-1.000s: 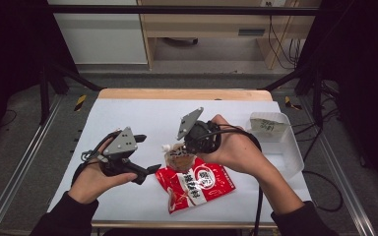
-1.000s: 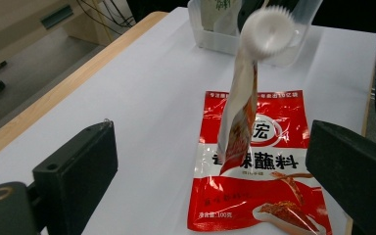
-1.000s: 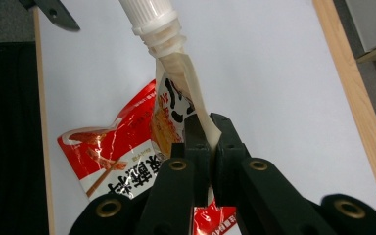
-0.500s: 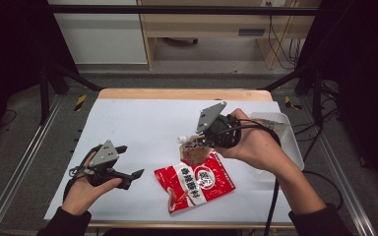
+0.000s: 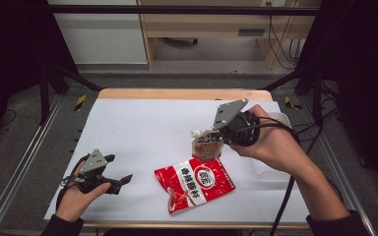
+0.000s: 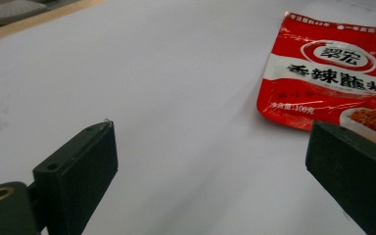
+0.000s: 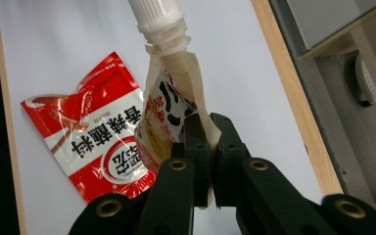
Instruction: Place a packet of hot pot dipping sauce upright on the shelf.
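A spouted pouch [image 5: 206, 146] with a white screw cap is held above the white table [image 5: 142, 128], just beyond the far edge of the red sachet [image 5: 195, 183], which is taken here as the landmark. In the right gripper view the pouch [image 7: 169, 110] is seen clamped at its lower edge between the closed jaws of the right gripper [image 7: 207, 147], with its cap pointing away from them. In the high view the right gripper [image 5: 222, 133] is seen beyond and to the right of the sachet. The sachet [image 7: 95, 134] lies flat on the table. To the left of the sachet, well apart from it, the left gripper [image 5: 114, 172] is held low over the table, its jaws spread wide with nothing between them. A clear tray [image 5: 266, 169] is seen to the right of the sachet, partly hidden by the right forearm.
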`<state>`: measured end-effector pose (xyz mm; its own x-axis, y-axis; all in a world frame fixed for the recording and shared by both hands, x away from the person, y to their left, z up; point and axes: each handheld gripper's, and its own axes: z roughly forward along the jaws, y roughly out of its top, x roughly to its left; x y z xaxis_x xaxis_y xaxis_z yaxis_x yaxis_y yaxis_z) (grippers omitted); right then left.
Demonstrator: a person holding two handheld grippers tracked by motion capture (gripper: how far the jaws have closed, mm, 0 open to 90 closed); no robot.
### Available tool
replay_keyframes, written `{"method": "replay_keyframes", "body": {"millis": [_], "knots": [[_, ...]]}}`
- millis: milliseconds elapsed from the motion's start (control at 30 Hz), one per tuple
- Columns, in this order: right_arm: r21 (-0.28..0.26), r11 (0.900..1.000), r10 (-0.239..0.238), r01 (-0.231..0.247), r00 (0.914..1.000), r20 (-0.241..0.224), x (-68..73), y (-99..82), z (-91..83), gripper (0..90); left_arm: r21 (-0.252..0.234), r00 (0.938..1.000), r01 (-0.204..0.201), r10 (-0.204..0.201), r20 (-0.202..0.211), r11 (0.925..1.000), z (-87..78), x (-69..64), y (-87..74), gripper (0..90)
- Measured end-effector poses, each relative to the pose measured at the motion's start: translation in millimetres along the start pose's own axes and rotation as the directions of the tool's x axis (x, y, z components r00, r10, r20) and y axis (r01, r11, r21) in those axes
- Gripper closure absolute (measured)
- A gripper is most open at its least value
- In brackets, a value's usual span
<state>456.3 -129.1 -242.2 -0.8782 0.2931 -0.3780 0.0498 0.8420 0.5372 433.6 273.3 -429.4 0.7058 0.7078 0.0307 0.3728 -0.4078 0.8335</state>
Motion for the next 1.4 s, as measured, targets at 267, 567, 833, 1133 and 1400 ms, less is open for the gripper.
{"method": "replay_keyframes", "body": {"millis": [267,567,833,1133,1400], "knots": [[0.003,0.9998,0.018,-0.018,0.9994,0.028,-5.7,-16.2,-9.5,87.6,0.005,0.9997,0.013,-0.013,-0.022,0.9999,1.2,1.0,-10.5,5.0],[-0.011,0.9988,0.048,-0.047,0.9950,0.087,-13.1,-40.4,-28.9,87.6,0.011,0.9988,0.010,-0.010,-0.048,0.9999,2.8,-1.7,-17.3,5.0],[-0.017,0.9976,0.068,-0.066,0.9902,0.122,-15.8,-55.2,-43.6,87.6,0.018,0.9985,0.000,0.001,-0.055,0.9998,2.4,-3.5,-18.8,4.9],[-0.011,0.9969,0.079,-0.078,0.9857,0.149,-17.9,-74.7,-56.1,87.6,0.010,0.9980,0.009,-0.008,-0.062,0.9999,0.4,-1.4,-19.9,4.9],[-0.014,0.9948,0.102,-0.101,0.9809,0.166,-21.1,-87.3,-61.2,87.6,0.013,0.9980,0.009,-0.008,-0.063,0.9999,0.8,-1.2,-20.4,4.9]]}}
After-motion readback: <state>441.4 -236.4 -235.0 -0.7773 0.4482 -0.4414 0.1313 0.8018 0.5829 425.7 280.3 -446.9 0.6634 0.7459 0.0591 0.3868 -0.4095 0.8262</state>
